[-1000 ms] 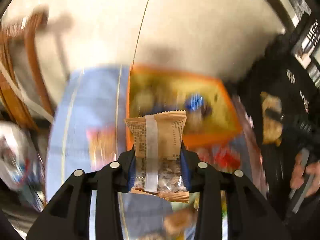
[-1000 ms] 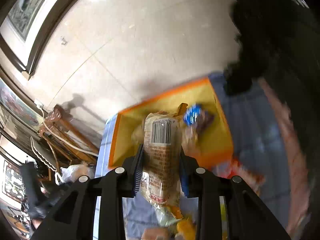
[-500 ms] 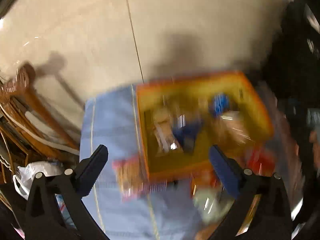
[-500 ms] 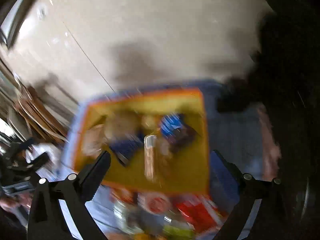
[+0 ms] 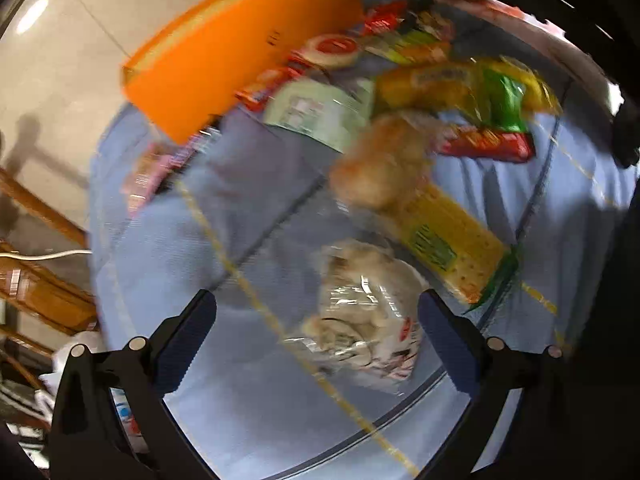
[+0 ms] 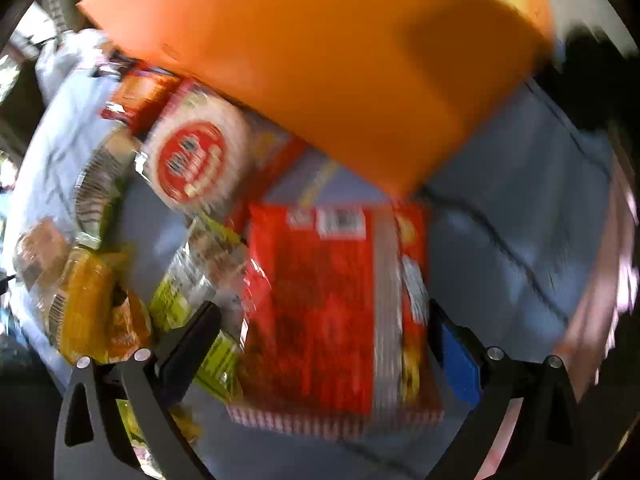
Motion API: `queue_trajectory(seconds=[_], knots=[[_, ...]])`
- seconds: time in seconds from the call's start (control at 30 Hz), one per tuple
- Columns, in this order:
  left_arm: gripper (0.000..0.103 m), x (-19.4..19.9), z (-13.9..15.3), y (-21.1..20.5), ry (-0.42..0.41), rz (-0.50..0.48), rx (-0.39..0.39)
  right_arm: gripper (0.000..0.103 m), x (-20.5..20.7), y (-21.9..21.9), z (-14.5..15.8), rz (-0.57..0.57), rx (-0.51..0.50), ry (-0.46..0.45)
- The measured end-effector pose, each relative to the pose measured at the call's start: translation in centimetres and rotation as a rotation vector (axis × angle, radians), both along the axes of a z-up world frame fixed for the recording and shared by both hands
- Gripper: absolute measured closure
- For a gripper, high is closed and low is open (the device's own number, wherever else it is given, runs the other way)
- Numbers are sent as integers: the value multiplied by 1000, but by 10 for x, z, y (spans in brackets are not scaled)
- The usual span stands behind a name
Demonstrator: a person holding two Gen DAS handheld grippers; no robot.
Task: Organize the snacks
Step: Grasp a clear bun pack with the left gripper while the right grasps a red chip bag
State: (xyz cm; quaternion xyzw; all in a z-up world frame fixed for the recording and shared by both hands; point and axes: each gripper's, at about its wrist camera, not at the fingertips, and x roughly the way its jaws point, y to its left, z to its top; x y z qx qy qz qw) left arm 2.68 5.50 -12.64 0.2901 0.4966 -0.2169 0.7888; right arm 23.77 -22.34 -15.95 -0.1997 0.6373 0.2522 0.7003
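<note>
I hold both hand-held grippers, left [image 5: 316, 320] and right [image 6: 324, 320], released and empty; many snacks [image 5: 448, 92] lie outside the box [image 5: 240, 56].

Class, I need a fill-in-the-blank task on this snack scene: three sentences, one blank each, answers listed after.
1. The box beside the snacks is ____ in colour.
2. The left tongs are ____, with a clear packet lying between the fingers.
3. The big packet between the right tongs is mostly ____.

Answers: orange; open; red
</note>
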Motion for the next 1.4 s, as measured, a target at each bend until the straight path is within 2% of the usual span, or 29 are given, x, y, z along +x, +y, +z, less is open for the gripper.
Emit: queue_trajectory(seconds=[0.07,0.1,0.13,0.17,0.2,0.23,0.3,0.4,0.5,0.63,0.7,0.73,0.83,0.87,0.93,0.97,1.0,1.1,1.27,1.4], knots=[[4,7,-12,2,24,15,-78,4,4,-5,-4,-88,8,48],[4,11,-16,4,43,28,-115,7,2,-5,-2,-112,12,54],[4,16,-20,6,70,41,-148,24,-2,-5,3,-118,30,48],[9,18,-27,7,106,54,-182,35,-7,-4,8,-122,51,32],[20,21,-36,9,128,84,-201,35,-13,-6,12,-159,40,2],[29,20,-36,10,99,100,-218,35,-15,-8,12,-190,29,9],[53,18,-35,9,100,113,-237,35,-23,-8,15,-224,21,12],[56,17,-36,16,163,147,-295,35,-35,0,29,-208,19,-13],[58,17,-38,15,190,141,-289,36,-41,10,48,-213,5,-43],[58,23,-2,20,195,199,-360,35,-59,11,84,-290,79,-89],[58,33,23,25,185,269,-387,35,-63,5,104,-345,116,-113],[58,40,31,26,175,297,-385,35,-58,4,116,-358,127,-137],[58,64,75,38,125,382,-468,35,-58,-6,150,-430,163,-211],[58,69,85,37,103,383,-474,35,-59,-3,160,-452,184,-229],[58,85,116,31,26,377,-456,35,-53,-4,187,-467,252,-268],[58,98,131,27,1,385,-466,35,-49,-2,196,-477,239,-303],[58,110,143,27,8,401,-482,35,-44,-1,207,-497,232,-337],[58,164,171,19,33,474,-531,35,-13,3,225,-573,279,-342],[58,254,197,2,73,529,-468,35,54,24,243,-614,251,-335],[58,302,206,1,70,574,-414,35,90,40,238,-607,229,-318]])
